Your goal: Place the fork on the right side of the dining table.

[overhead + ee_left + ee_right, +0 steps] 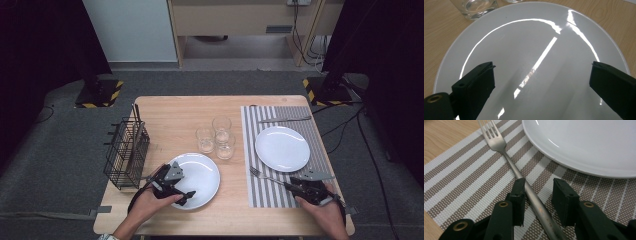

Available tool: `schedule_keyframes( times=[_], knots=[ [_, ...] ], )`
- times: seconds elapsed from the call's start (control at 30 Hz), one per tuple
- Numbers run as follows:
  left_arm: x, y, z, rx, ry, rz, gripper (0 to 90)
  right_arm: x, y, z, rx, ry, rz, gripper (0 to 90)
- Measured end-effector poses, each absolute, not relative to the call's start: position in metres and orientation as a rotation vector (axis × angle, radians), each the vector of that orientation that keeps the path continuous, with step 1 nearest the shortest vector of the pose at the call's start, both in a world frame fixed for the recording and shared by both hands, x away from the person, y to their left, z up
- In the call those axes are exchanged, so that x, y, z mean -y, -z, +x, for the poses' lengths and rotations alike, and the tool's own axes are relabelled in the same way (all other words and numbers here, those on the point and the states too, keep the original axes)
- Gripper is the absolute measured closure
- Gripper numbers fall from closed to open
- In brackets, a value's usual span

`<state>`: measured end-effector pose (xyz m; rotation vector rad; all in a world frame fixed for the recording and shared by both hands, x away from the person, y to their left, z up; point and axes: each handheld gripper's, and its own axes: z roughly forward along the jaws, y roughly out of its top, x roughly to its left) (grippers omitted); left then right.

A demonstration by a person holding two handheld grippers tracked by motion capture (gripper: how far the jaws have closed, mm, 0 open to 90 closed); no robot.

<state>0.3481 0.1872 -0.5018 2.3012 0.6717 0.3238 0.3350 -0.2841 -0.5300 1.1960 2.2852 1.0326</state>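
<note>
- The fork point(516, 170) lies flat on the striped placemat point(461, 182), its handle running between the jaws of the right hand-held gripper point(537, 192) and its tines pointing away from it, toward the mat's edge and the bare wood.
- The right hand-held gripper's jaws stand a little apart around the handle: one pad sits against the handle's side, the other is clear of it with mat showing in the gap, so the fork is straddled, not clamped.
- Just ahead and to one side of those jaws lies the white plate on the mat point(584, 145); its rim is close to the fork's neck but apart from it.
- In the high view the right hand-held gripper point(295, 184) is low at the near edge of the placemat point(280, 120), the fork point(265, 176) reaching out from it toward the worktop's middle.
- Beyond that plate, at the mat's far end, lies a knife point(285, 119).
- The left hand-held gripper point(541, 75) hovers with jaws spread wide and empty over a second white plate point(536, 37), which rests on the bare wooden worktop point(165, 110).
- Ahead of the left hand-held gripper, past the plate's far rim, stand three clear glasses point(216, 137), grouped between the two plates.
- To the outer side of the left hand-held gripper stands a black wire basket point(126, 152), close to the near plate's rim.
</note>
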Motion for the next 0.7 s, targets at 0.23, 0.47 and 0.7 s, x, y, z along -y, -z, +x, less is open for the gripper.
schedule_keyframes(
  times=[0.23,0.47,0.7],
  knots=[
    [-0.187,0.502,0.348,-0.671,-0.324,2.301,5.1,0.293,0.531,0.334,-2.268,-1.029,1.228,62.3],
    [-0.189,0.501,0.348,-0.671,-0.327,2.299,5.1,0.298,0.531,0.334,-2.25,-1.037,1.256,62.0],
    [-0.189,0.501,0.348,-0.675,-0.33,2.297,5.1,0.306,0.532,0.334,-2.219,-1.029,1.287,62.5]
  ],
)
